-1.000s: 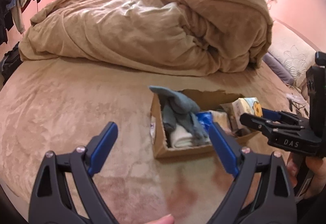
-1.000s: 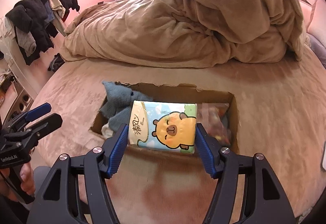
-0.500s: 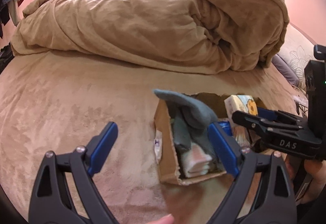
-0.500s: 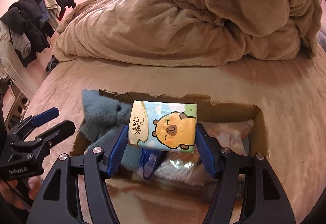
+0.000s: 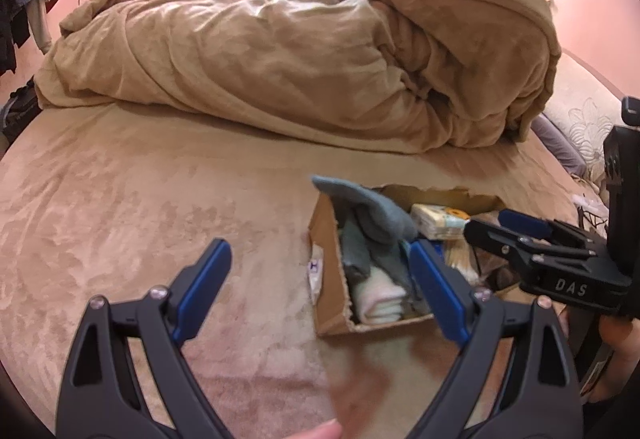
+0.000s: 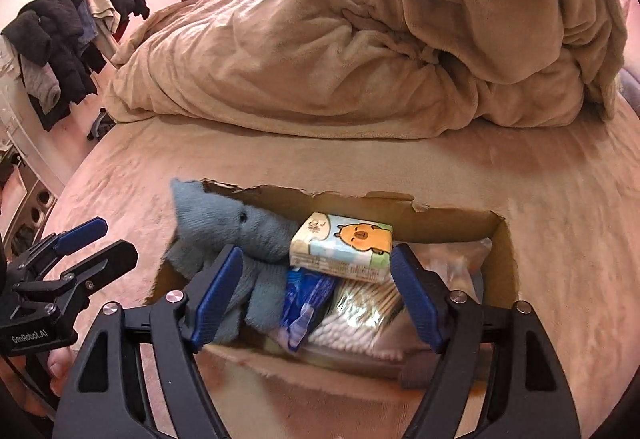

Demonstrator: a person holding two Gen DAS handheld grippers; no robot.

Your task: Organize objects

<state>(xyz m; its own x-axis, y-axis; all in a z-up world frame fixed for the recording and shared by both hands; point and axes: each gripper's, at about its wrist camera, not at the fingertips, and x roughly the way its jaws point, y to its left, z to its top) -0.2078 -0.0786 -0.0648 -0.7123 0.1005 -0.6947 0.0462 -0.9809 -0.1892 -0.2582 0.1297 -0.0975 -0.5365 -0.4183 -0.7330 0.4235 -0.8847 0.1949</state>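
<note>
An open cardboard box [image 6: 505,239] sits on the bed. It holds a grey-blue knitted cloth [image 6: 236,227], a blue packet [image 6: 306,295], a bag of cotton swabs [image 6: 360,319] and a tissue pack with an orange cartoon animal [image 6: 342,245]. The tissue pack lies free on top of the contents. My right gripper [image 6: 316,299] is open just above the box, its fingers apart from the pack. My left gripper [image 5: 320,283] is open and empty, left of the box [image 5: 326,239]. The pack [image 5: 438,219] and the right gripper [image 5: 516,231] show in the left wrist view.
A heaped tan duvet [image 5: 300,51] fills the far half of the bed. Dark clothes hang on a rack [image 6: 68,39] at the left. A pillow [image 5: 580,119] lies at the right edge. The tan bed sheet [image 5: 120,199] stretches left of the box.
My right gripper opened and let go of the tissue pack, which now rests in the box. The right gripper moved closer over the box. The left gripper stayed open.
</note>
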